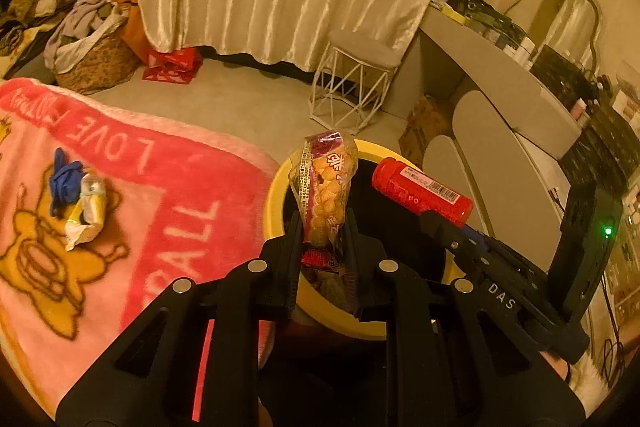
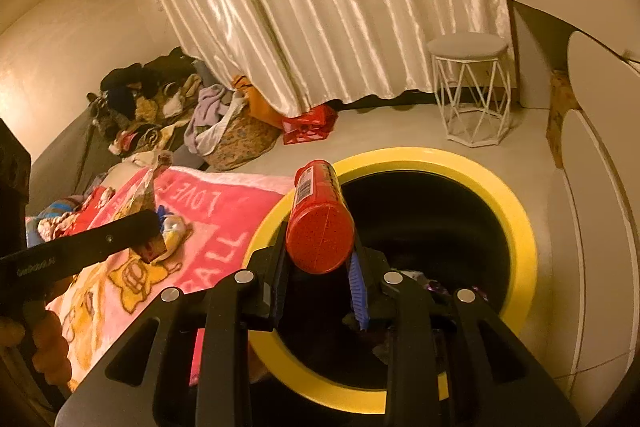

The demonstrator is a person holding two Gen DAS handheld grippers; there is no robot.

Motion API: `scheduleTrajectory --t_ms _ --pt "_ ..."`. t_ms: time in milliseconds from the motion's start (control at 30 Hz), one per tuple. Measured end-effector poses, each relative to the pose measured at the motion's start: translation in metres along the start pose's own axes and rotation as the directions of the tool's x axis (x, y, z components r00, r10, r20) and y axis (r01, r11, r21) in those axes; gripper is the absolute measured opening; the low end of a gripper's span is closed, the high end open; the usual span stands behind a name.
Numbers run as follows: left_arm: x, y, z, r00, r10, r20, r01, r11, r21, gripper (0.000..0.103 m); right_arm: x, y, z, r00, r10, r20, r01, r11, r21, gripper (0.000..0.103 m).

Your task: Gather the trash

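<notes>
Release snack wrapper from clenched left gripper and red tube from right gripper, probably squarely over yellow-rimmed bin.

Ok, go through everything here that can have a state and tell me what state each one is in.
left tool: shut on snack bag
snack bag: held upright above the bin
right tool: shut on red can
red can: held over the bin rim
yellow bin: open, some trash inside
crumpled wrapper: lying on the pink blanket
blue glove: beside it, uncollected
</notes>
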State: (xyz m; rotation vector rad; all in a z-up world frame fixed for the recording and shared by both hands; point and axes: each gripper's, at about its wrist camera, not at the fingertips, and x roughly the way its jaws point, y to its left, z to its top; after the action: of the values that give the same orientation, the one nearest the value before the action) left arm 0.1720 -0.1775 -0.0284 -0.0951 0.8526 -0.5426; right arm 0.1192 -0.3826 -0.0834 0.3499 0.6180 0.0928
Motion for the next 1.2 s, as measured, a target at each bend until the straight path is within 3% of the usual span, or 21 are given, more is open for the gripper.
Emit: scheduleTrajectory --t_ms 733,1200 --pt "0.043 -0.039 -0.004 0.997 -0.030 -0.069 0.035 0.997 0.065 0.014 0.000 -0.047 -0.009 0.994 -0.108 -0.021 0.109 0.993 0.052 0.025" --pt "0.078 -0.036 -0.002 0.989 -0.052 -0.139 0.057 0.998 0.036 0.014 0.007 -0.052 -0.012 0.988 -0.147 -0.052 0.149 0.988 0.036 0.026"
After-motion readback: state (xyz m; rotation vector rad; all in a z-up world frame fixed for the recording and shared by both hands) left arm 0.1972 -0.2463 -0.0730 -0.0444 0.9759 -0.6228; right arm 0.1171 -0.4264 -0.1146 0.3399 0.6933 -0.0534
